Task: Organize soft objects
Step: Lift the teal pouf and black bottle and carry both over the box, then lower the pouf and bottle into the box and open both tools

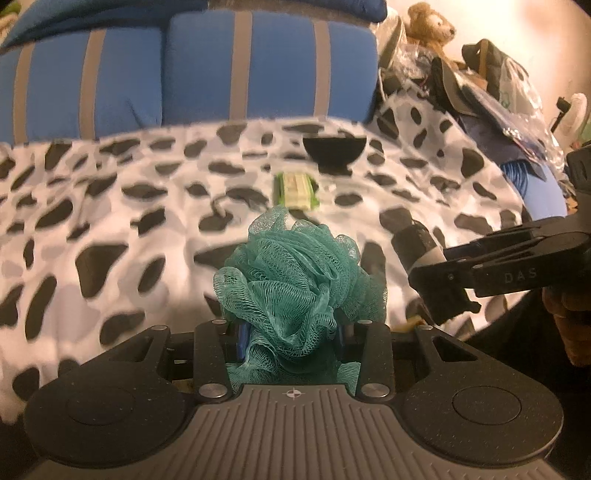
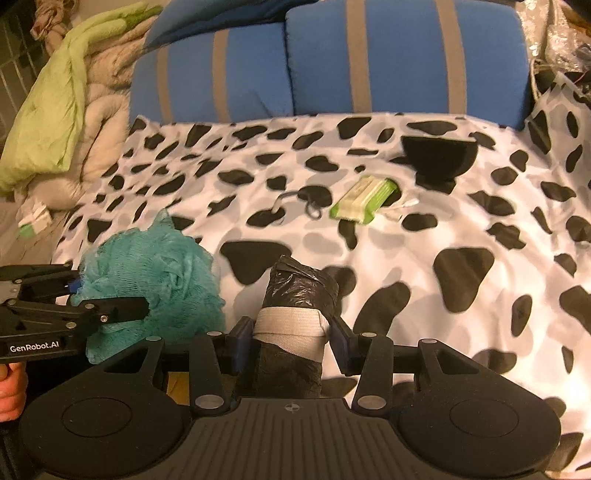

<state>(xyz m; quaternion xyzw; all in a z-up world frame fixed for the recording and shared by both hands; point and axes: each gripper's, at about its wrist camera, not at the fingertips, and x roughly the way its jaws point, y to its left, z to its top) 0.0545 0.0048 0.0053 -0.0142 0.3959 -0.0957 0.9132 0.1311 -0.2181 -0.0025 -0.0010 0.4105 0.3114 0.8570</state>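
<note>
My left gripper (image 1: 293, 332) is shut on a teal mesh bath pouf (image 1: 295, 273), held above the cow-print blanket (image 1: 110, 206). The pouf also shows in the right wrist view (image 2: 162, 280), at the left, with the left gripper (image 2: 110, 308) around it. My right gripper (image 2: 291, 339) is shut on a black plastic-bag roll with a grey band (image 2: 295, 306). That roll and the right gripper show at the right of the left wrist view (image 1: 417, 242). A green wipes pack (image 2: 364, 199) lies further back on the blanket, also in the left wrist view (image 1: 295, 190).
A black bowl (image 2: 439, 155) stands behind the wipes pack. Blue striped cushions (image 2: 332, 62) line the back. A green and beige quilt (image 2: 66, 110) is heaped at the left. Clutter and a teddy bear (image 1: 428, 26) sit at the far right.
</note>
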